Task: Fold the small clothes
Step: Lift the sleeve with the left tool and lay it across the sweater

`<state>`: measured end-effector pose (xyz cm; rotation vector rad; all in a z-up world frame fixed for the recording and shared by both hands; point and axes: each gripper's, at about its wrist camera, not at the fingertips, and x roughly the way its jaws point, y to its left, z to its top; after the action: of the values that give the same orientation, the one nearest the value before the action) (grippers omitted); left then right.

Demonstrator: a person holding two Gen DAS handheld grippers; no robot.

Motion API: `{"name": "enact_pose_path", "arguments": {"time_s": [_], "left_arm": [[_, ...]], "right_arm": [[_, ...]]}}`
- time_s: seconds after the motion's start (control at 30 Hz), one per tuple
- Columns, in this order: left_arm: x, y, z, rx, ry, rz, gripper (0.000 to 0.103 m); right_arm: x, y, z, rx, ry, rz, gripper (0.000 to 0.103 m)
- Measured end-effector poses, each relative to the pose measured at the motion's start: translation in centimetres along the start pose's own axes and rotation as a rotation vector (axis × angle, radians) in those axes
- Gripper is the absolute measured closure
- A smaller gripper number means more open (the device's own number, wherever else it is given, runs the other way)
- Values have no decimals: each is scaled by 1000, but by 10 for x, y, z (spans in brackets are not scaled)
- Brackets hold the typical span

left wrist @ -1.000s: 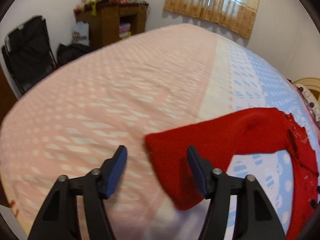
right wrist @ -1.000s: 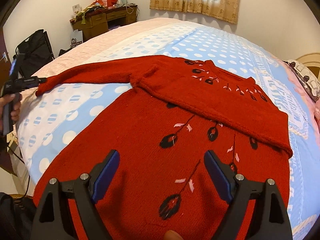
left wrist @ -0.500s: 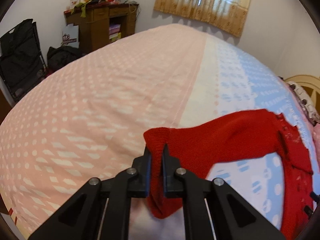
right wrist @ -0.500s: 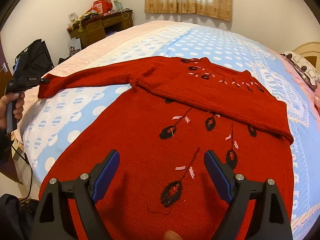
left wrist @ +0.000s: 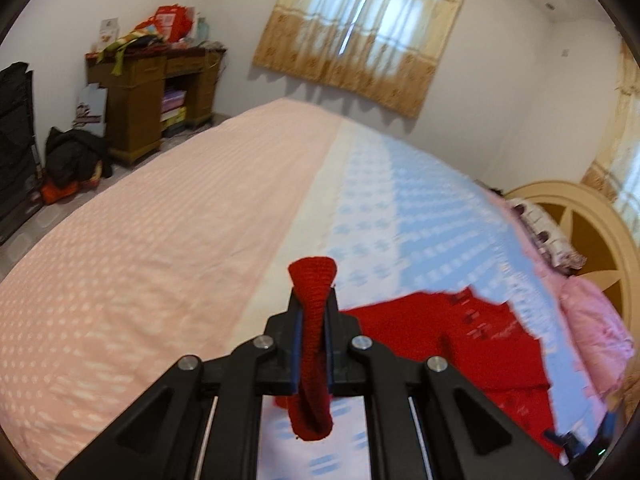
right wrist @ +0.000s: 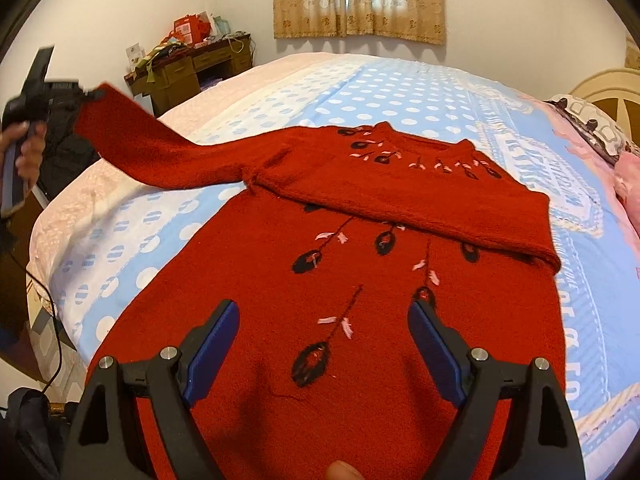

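The left gripper (left wrist: 313, 322) is clamped on the cuff (left wrist: 313, 276) of the sweater's sleeve (right wrist: 152, 148). The cuff end sticks out past the fingertips and flares; the rest of the knit runs back between the blue pads (left wrist: 296, 354) and hangs below them, twisted. In the right wrist view the left gripper (right wrist: 90, 94) appears at upper left, held in a hand (right wrist: 28, 148), with the sleeve raised off the bed (right wrist: 400, 92) and stretched from the fingertips down to the shoulder.

The right gripper (right wrist: 324, 340) is open, its fingers set wide apart. It hovers above the lower front of the sweater (right wrist: 360, 280); contact with the cloth cannot be confirmed. The left finger (right wrist: 212, 340) and right finger (right wrist: 434, 344) stand on either side of a black leaf motif (right wrist: 310, 362).

The sweater lies flat on the bed ahead of the right gripper, neckline (right wrist: 420, 144) at the far end. The other sleeve (right wrist: 420, 204) is folded across the chest, running from left to right beyond the fingertips. From the left wrist view, the sweater body (left wrist: 460, 344) lies below and right of the left gripper.

The bedspread (left wrist: 160, 240) is pink to the left of the left gripper and blue with white dots to the right. A desk (left wrist: 152, 96) stands beyond it at far left, a curtain (left wrist: 368, 28) straight ahead and a headboard (left wrist: 580, 232) at right.
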<state>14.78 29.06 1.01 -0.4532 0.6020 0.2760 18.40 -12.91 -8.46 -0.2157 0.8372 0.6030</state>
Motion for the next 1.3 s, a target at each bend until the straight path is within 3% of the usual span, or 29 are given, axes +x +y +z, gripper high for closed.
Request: {"name": "enact_pose_path", "arguments": {"time_s": [0.33, 0.7, 1.07, 1.3], "left_arm": [[-9, -93, 30, 80, -25, -153, 94], [-6, -184, 39, 160, -12, -244, 94], [2, -267, 27, 243, 15, -296, 94], [31, -318, 3, 278, 91, -329, 94]], "right_arm": [[-24, -28, -8, 58, -47, -13, 16], [-42, -56, -25, 125, -85, -15, 16], [-52, -79, -37, 151, -93, -41, 16], [-49, -93, -43, 172, -84, -60, 16]]}}
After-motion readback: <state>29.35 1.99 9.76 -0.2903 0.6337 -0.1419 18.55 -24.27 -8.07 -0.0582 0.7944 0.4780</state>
